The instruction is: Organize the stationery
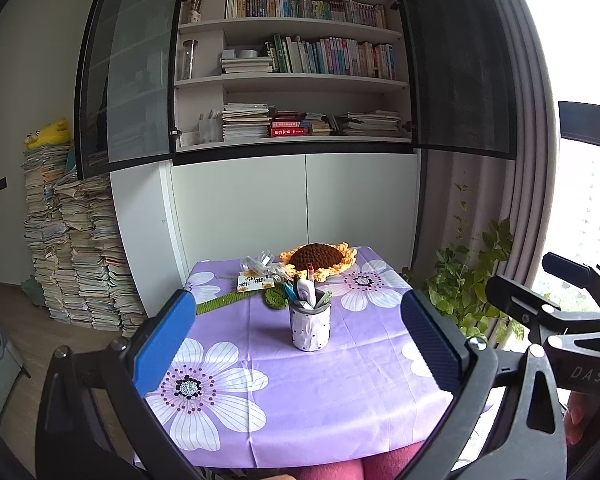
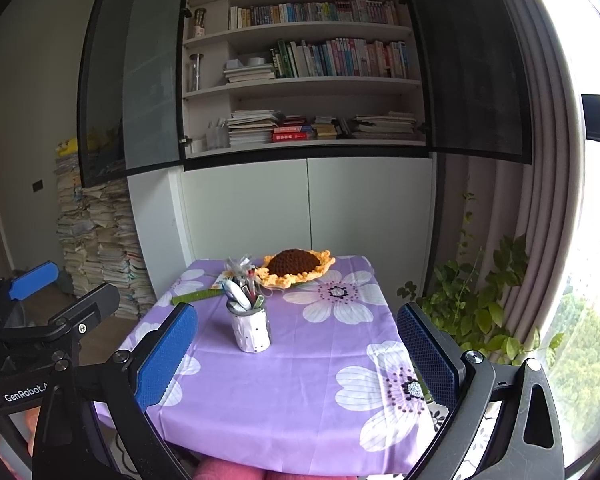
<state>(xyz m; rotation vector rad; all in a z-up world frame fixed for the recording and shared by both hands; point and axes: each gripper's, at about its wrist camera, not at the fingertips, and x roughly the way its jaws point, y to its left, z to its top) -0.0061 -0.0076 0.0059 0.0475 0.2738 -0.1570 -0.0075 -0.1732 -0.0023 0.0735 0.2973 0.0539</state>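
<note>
Both tongs (image 1: 296,344) (image 2: 296,354) gape well short of the pen cup (image 1: 311,327).

You can't make out which items stand in the pen cup (image 1: 311,330): they crowd together, too small to tell apart. Its rim hides their lower ends. The writing on the small card (image 1: 252,282) beside the crochet sunflower (image 1: 319,259) is too small to read. The left jaw arm covers the green stem's (image 1: 224,302) near end. The counter's (image 1: 340,392) near edge is cut off by the frame bottom.
</note>
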